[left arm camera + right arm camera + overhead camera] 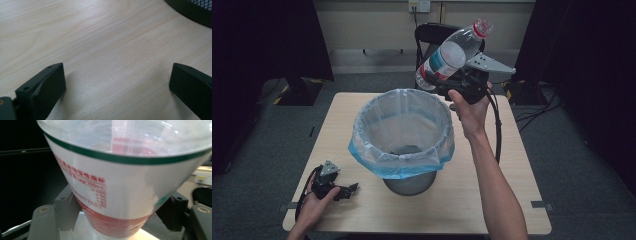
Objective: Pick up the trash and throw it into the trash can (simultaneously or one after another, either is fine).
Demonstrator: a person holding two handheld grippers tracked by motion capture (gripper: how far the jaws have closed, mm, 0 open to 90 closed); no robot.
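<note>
We see plastic bottle (452,52) clamped between jaws of right gripper (447,82), tilted, red cap up and away, above far rim of lined bin (402,131). Right forearm raised, extended forward. Left gripper (347,191) rests on table (492,200), jaws wide apart, nothing between.

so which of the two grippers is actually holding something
The right gripper, raised beyond the lined bin, is clamped on a clear plastic bottle with a red cap. The left gripper rests open and empty on the table.
</note>
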